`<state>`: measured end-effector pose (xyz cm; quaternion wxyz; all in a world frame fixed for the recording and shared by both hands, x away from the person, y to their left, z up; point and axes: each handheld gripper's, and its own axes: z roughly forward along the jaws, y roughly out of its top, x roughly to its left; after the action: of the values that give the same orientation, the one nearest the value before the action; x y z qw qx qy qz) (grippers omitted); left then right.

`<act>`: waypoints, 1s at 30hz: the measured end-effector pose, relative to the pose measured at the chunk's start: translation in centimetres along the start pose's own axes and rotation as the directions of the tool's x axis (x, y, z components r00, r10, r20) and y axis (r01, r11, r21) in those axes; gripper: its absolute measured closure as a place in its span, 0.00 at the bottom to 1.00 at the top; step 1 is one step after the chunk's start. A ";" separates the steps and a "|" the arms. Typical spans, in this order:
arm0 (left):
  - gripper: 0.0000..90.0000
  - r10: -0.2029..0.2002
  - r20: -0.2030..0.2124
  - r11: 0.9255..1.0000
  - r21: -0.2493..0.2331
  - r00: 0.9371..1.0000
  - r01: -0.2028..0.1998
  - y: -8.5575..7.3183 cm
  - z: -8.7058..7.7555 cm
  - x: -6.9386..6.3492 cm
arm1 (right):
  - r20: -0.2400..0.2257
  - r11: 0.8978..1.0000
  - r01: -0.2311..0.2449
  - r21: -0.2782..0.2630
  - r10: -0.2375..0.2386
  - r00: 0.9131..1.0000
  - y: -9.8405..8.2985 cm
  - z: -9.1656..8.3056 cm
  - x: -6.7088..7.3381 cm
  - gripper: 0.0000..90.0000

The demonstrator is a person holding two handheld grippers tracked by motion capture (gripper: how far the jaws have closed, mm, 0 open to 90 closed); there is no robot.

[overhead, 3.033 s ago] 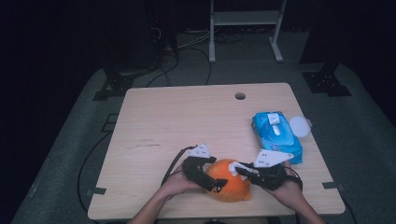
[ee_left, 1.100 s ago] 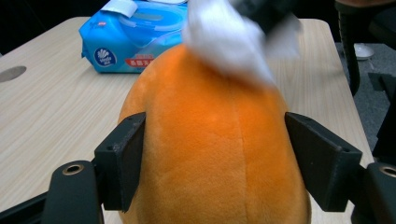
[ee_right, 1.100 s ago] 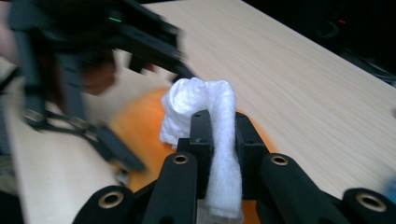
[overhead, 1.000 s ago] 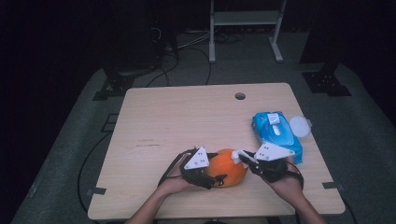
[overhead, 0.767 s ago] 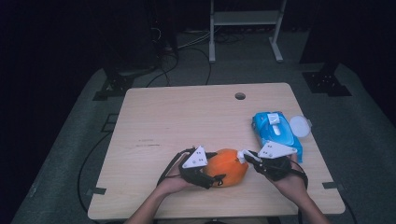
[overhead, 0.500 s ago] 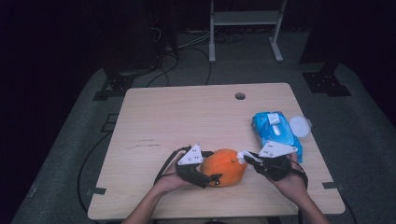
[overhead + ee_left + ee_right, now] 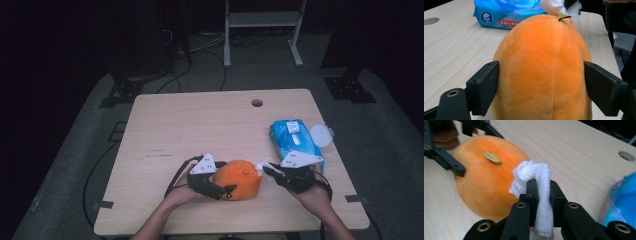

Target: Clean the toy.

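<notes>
An orange plush fruit [image 7: 240, 179] with a small stem lies near the table's front edge. My left gripper [image 7: 229, 184] holds it from the left. In the left gripper view both black pads [image 7: 486, 87] press on the sides of the plush [image 7: 541, 70]; the jaws have just been closing on it. My right gripper [image 7: 267, 170] is shut on a crumpled white wipe [image 7: 534, 173]. The wipe touches the right end of the plush [image 7: 484, 177] near the stem.
A blue pack of wet wipes [image 7: 295, 140] lies at the table's right edge, just behind my right hand, with a round white lid [image 7: 320, 135] beside it. A cable hole [image 7: 257, 103] sits at the back of the wooden table [image 7: 200, 125].
Over three seconds the right gripper with the wipe has shifted from the plush's top to its right end. The left gripper has slid slightly left along the plush.
</notes>
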<state>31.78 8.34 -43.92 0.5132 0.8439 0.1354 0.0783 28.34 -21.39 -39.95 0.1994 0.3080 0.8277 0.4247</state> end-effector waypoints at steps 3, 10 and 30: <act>0.20 0.011 0.000 1.000 -0.003 1.000 -0.011 0.1 0.1 -0.1 | -0.017 1.000 -0.019 0.000 0.019 1.000 -0.1 -0.1 -0.2 0.89; 0.19 0.069 -0.017 0.998 0.011 0.997 -0.069 1.1 0.9 -1.6 | -0.102 0.998 0.037 -0.048 -0.042 0.994 1.2 0.0 2.5 0.89; 0.19 0.118 -0.022 0.993 0.014 0.993 -0.118 1.4 1.0 -1.9 | -0.084 0.998 0.050 -0.045 -0.053 0.995 1.3 0.0 2.2 0.89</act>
<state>30.43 6.32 -43.16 0.5007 0.8527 0.0916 0.1174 27.20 -19.35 -39.07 0.1816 0.2639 0.8337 0.4498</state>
